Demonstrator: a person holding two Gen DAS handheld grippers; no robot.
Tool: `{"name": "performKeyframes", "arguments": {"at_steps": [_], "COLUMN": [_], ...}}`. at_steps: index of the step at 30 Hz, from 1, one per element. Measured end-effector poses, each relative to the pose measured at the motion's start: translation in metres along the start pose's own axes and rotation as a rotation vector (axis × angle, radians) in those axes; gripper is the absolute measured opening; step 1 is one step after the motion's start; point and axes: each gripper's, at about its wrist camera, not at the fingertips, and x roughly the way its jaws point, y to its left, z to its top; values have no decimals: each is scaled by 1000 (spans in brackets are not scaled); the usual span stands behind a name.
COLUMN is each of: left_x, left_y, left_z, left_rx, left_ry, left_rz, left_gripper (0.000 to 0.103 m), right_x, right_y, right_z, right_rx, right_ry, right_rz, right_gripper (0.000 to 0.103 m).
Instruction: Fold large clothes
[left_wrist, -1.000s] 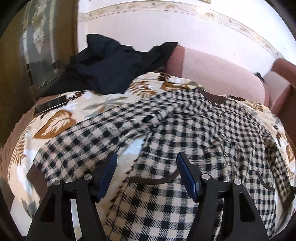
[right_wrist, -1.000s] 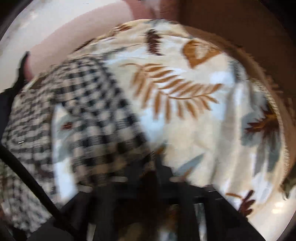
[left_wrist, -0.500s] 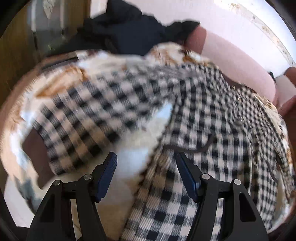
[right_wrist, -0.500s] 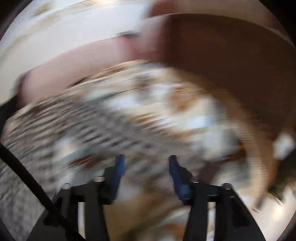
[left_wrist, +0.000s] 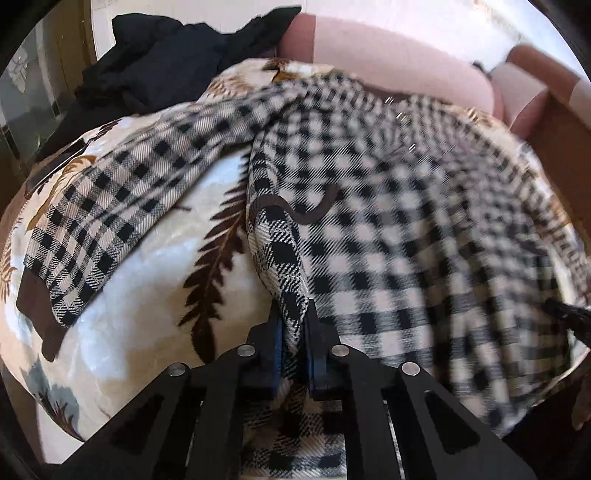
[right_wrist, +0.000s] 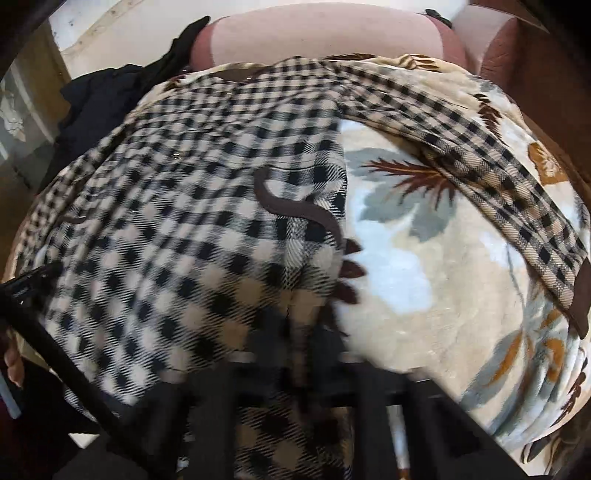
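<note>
A black-and-cream checked shirt (left_wrist: 388, 221) lies spread front-up on a leaf-patterned blanket (left_wrist: 166, 295). One sleeve (left_wrist: 110, 206) stretches out to the left. My left gripper (left_wrist: 293, 317) is closing, and its blue pads pinch a raised fold of the shirt's near left edge. In the right wrist view the same shirt (right_wrist: 184, 221) fills the left half, with its other sleeve (right_wrist: 498, 173) running off to the right. My right gripper (right_wrist: 303, 325) is blurred and closing, with the shirt's near right edge caught between its jaws.
A heap of dark clothes (left_wrist: 166, 62) lies at the back left on the blanket. A pink sofa back (left_wrist: 388, 59) runs behind, and a brown armrest (right_wrist: 498, 62) stands at the right. The blanket (right_wrist: 424, 277) is bare beside the shirt.
Both grippers were open over the cloth and now clamp the shirt's near edge. The left one dropped onto the fabric; the right one swung from the blanket side to the shirt's body.
</note>
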Motion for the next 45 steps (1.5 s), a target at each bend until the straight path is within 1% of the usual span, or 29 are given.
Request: {"name": "performKeyframes", "arguments": {"at_steps": [3,6,8,10,12,13,15,16,17,18,19,20,21,23,24,26,29,30,32,34,35,36,38,39,40,41,42,43,45], "left_x": [-36,-57,-57,-53,-54,-59,-77,-84,-94,-98,-102,-104,-102,-95,-88,-71,-40,-29,-16,-3,2,11,21,28,32,37,40,42,44], "left_y": [15,35,43,53,57,56,51,48,43,40,35,26,17,3,-7,-25,-41,-46,-51,-56,-60,-67,-74,-79,-81,-83,-84,-84,-84], "left_z": [-6,-21,-33,-45,-48,-48,-47,-46,-45,-42,-37,-30,-22,-5,5,24,48,53,54,45,41,35,29,26,24,24,24,24,25], "left_rx": [-84,-138,-152,-178,-203,-202,-181,-167,-147,-137,-125,-108,-89,-59,-42,-19,-23,-28,-40,-37,-25,2,40,58,63,63,60,55,40], "left_ry": [-51,-44,-26,9,20,3,-55,-77,-102,-116,-132,-149,-156,-157,-162,-168,-143,-128,-117,-96,-80,-56,-27,-7,2,12,15,15,10], "left_rz": [-48,-94,-80,-59,-56,-58,-41,-36,-39,-41,-45,-52,-58,-65,-72,-86,-106,-108,-120,-149,-154,-148,-137,-133,-134,-134,-134,-133,-137], "left_gripper": [9,9,10,10,10,10,12,20,31,37,46,49,50,50,50,50,50,50,50,51,51,51,51,51,51,51,51,52,55], "right_x": [-24,-44,-45,-37,-37,-41,-57,-65,-74,-81,-87,-90,-91,-87,-79,-60,-24,-9,-19,-28,-33,-42,-69,-81,-91,-101,-113,-120,-131], "right_y": [-20,-44,-54,-61,-74,-77,-78,-76,-72,-66,-59,-51,-36,-15,1,18,36,42,53,59,57,49,7,-21,-48,-76,-115,-144,-202], "right_z": [0,-8,-16,-25,-30,-31,-30,-31,-30,-29,-29,-26,-22,-20,-19,-18,-30,-44,-63,-71,-71,-69,-55,-47,-40,-35,-32,-31,-31], "right_rx": [90,158,174,195,244,263,268,258,238,224,209,191,149,93,67,43,21,7,-58,-122,-130,-125,-24,56,136,213,325,406,567], "right_ry": [-48,-81,-65,-17,1,-9,-74,-102,-137,-159,-178,-193,-200,-176,-148,-98,33,118,92,151,161,156,70,34,2,-27,-62,-80,-120], "right_rz": [35,27,-13,-63,-72,-66,-87,-97,-103,-96,-77,-52,-7,65,122,180,245,285,271,280,283,271,178,126,72,13,-78,-137,-221], "right_gripper": [6,6,6,9,11,16,21,23,23,23,23,23,23,23,23,23,23,23,24,23,23,23,25,34,40,49,53,54,57]}}
